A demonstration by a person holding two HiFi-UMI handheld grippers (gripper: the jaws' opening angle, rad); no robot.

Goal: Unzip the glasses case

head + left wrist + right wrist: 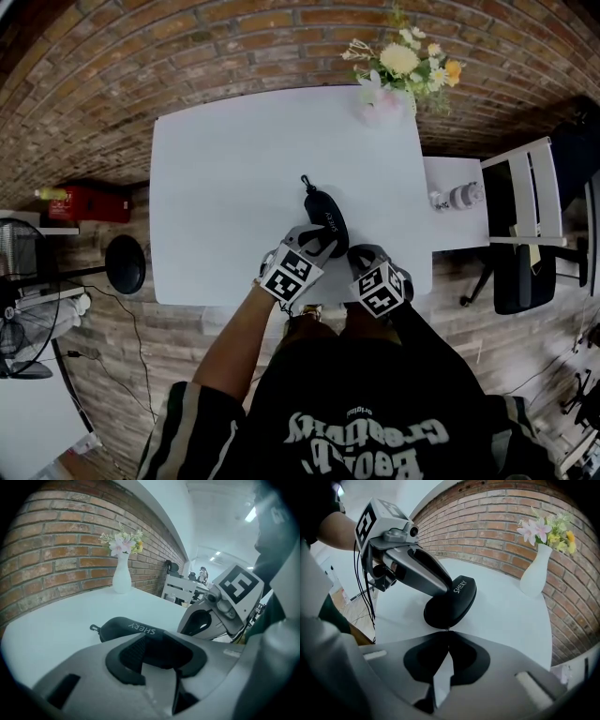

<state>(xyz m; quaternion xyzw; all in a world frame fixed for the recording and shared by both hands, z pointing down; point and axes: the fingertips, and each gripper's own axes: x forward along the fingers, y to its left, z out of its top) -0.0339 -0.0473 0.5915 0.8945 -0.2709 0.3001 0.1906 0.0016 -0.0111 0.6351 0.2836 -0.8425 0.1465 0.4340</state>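
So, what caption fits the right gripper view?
Glasses case clamped by left gripper; right gripper, shut, meets its near end.

The left gripper (322,244) is held tilted downward, jaws clamped across the glasses case (329,214). Just right of it, the right gripper (362,253) is angled steeper (jaws pressed fully together).

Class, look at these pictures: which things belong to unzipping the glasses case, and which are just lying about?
Belong to the job: black oval zipped glasses case; left tongs, clamped on it; right tongs, shut at its near edge.

Lying about: white vase of flowers; small grey bottle; red box; black round stool; white slatted chair.
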